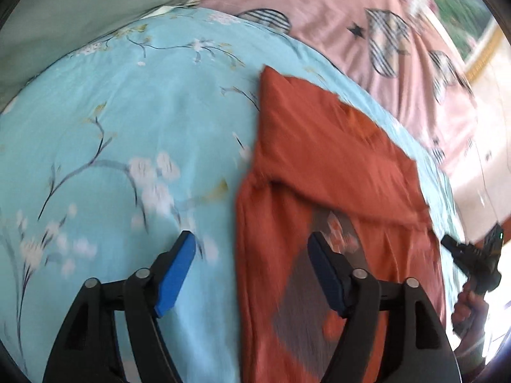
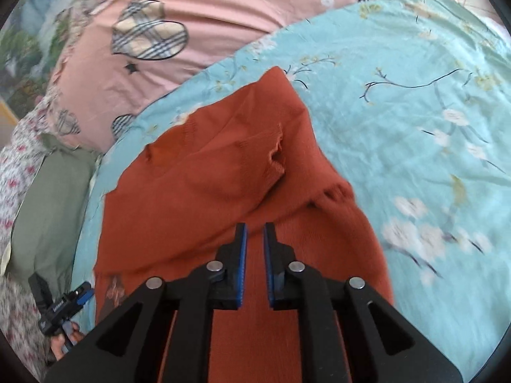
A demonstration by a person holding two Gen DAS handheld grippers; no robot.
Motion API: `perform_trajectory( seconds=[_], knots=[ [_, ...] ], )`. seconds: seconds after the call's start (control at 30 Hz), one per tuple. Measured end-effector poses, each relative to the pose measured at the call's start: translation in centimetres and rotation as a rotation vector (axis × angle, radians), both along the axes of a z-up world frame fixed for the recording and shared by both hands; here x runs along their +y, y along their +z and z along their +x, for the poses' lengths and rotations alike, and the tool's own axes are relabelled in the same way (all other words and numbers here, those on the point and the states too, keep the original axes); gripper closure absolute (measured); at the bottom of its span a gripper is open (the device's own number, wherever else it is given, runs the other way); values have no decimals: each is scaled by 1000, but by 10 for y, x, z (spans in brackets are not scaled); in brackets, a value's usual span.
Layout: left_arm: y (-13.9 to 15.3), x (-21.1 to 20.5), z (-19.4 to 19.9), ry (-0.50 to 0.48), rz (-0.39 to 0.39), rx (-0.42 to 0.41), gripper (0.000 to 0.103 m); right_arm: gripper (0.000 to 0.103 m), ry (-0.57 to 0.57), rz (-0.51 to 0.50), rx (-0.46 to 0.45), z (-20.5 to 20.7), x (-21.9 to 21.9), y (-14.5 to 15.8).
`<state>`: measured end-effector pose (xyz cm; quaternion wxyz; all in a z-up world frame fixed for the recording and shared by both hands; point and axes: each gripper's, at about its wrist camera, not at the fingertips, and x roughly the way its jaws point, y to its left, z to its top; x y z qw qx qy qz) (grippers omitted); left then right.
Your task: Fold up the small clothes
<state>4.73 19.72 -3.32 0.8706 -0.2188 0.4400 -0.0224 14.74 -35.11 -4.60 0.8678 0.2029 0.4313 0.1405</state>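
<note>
The left tool (image 1: pixel 250 252) hangs spread wide over the near left edge of the orange sweater (image 1: pixel 319 166), which lies partly folded on the blue bedspread (image 1: pixel 127 111). The right tool (image 2: pixel 255 234), nearly pressed together and gripping nothing, hovers above the sweater's middle, likely between folds.

Rust-orange knitted garment (image 2: pixel 223 172), matt and ribbed, on a smooth, faintly glossy turquoise floral bedsheet (image 1: pixel 111 121). Beyond it, soft pink cotton quilt (image 2: pixel 223 9). Each gripper's matt black plastic fingers carry blue rubbery pads (image 1: pixel 175 274).
</note>
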Motion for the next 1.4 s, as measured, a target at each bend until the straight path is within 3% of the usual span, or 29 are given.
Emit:
perform_trajectory(
  seconds=[0.07, 0.1, 0.37, 0.47, 0.6, 0.73, 0.8, 0.9, 1.03, 1.1, 1.13, 1.17, 1.2, 1.27, 1.3, 1.33, 1.4],
  knots=[
    [4, -9, -23, -47, 15, 16, 23, 58, 25, -6, -8, -23, -5, 4],
    [4, -12, -33, -69, 15, 22, 23, 56, 33, -7, -15, -33, -7, 6],
    [-13, -47, -120, -247, -9, 95, 21, 55, 117, 18, 16, -133, -53, -2],
    [-18, -55, -140, -282, -17, 82, 19, 54, 108, -2, 54, -164, -75, -17],
    [-30, -70, -151, -357, -118, 96, 19, 54, 156, 54, 72, -188, -83, -36],
    [-38, -75, -152, -372, -127, 96, 20, 52, 248, 169, 52, -189, -71, -40],
    [-39, -68, -153, -370, -183, 95, 20, 52, 285, 182, 62, -189, -67, -44],
    [-46, -58, -148, -366, -261, 107, 21, 54, 295, 218, 74, -186, -73, -49],
    [-45, -60, -145, -368, -255, 105, 21, 54, 253, 326, 90, -165, -73, -60],
    [-45, -61, -148, -370, -236, 99, 25, 69, 247, 320, 97, -161, -71, -63],
    [-45, -61, -148, -366, -227, 96, 30, 88, 245, 307, 110, -160, -71, -64],
    [-45, -59, -149, -360, -216, 96, 38, 93, 247, 304, 122, -160, -73, -64],
    [-45, -57, -150, -352, -204, 98, 44, 94, 250, 312, 105, -165, -78, -60],
    [-46, -51, -151, -333, -179, 108, 81, 95, 221, 358, 40, -180, -98, -45],
    [-47, -46, -152, -323, -182, 113, 91, 95, 196, 376, 15, -187, -110, -40],
    [-48, -42, -152, -314, -195, 114, 97, 96, 171, 389, -3, -192, -121, -35],
    [-51, -35, -153, -297, -233, 113, 96, 96, 158, 386, -13, -197, -132, -34]
  ],
)
